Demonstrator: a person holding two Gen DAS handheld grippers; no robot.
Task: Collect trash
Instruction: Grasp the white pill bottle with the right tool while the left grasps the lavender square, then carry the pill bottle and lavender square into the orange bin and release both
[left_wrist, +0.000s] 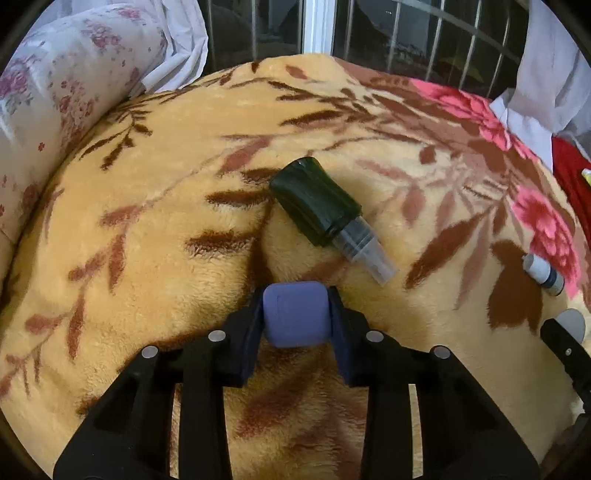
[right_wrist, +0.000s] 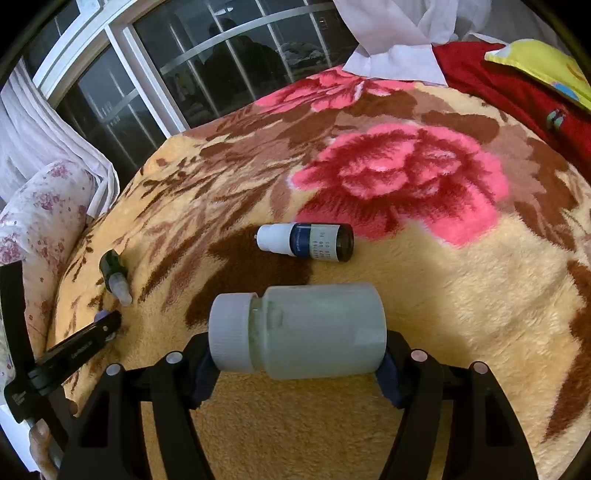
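My left gripper (left_wrist: 295, 317) is shut on a small purple rounded case (left_wrist: 295, 314) just above the floral blanket (left_wrist: 166, 221). A dark green spray bottle (left_wrist: 317, 203) with a clear cap lies just beyond it; it also shows in the right wrist view (right_wrist: 112, 271). My right gripper (right_wrist: 297, 354) is shut on a frosted white jar (right_wrist: 317, 328) with a white screw lid, held sideways. A small dropper bottle (right_wrist: 306, 242) with a white cap and blue label lies beyond the jar, also seen at the right edge of the left wrist view (left_wrist: 543, 273).
A floral pillow (left_wrist: 55, 110) lies at the left. A barred window (right_wrist: 207, 62) stands behind the bed. White cloth (right_wrist: 399, 37), a red cloth (right_wrist: 517, 92) and a yellow cushion (right_wrist: 543, 62) lie at the far right. The left gripper shows in the right wrist view (right_wrist: 103, 323).
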